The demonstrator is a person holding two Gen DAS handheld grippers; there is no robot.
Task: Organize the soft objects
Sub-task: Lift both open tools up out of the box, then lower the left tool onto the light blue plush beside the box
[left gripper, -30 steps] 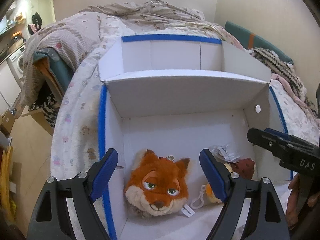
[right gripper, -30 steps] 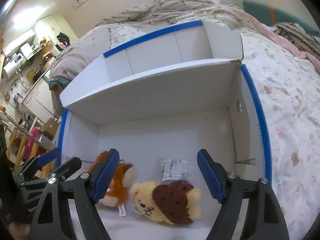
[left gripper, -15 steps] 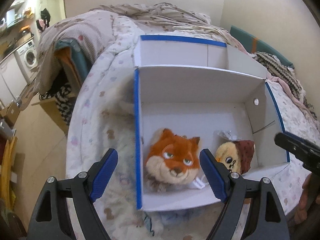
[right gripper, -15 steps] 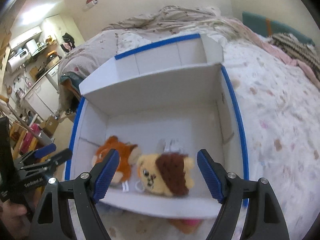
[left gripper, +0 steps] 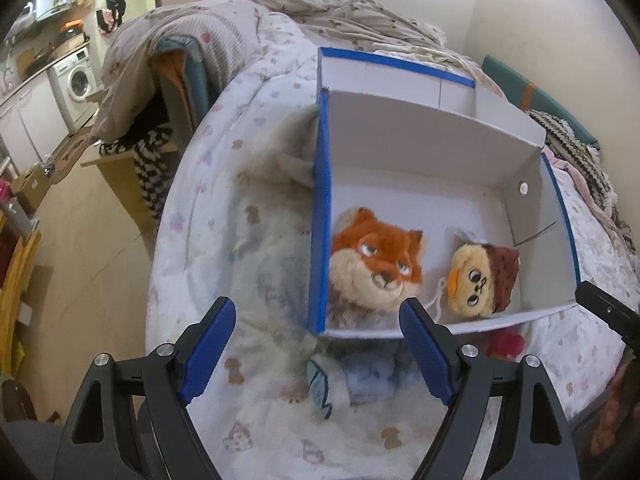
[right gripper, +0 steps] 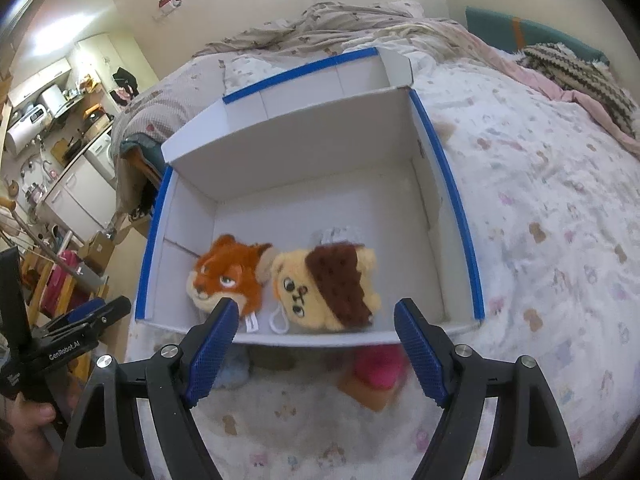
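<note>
Toys on a bed: a fox (right gripper: 228, 276) and a yellow plush (right gripper: 324, 284) lie side by side in a white box (right gripper: 424, 208), near its 6 o'clock wall. More soft things, one pink (right gripper: 380, 372), one blue (left gripper: 368, 376), wait outside just below that wall. Left claw (left gripper: 316, 352) and right claw (right gripper: 314, 344) both gape wide and empty. Best next: lower one squarely over a loose toy, then close gently. The left handle reads "CenRobot.AI".

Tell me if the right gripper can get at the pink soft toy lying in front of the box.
Probably yes. The right gripper is open and empty, and the pink toy lies on the bedspread outside the white box, just past its fingertips, with nothing over it.
</note>
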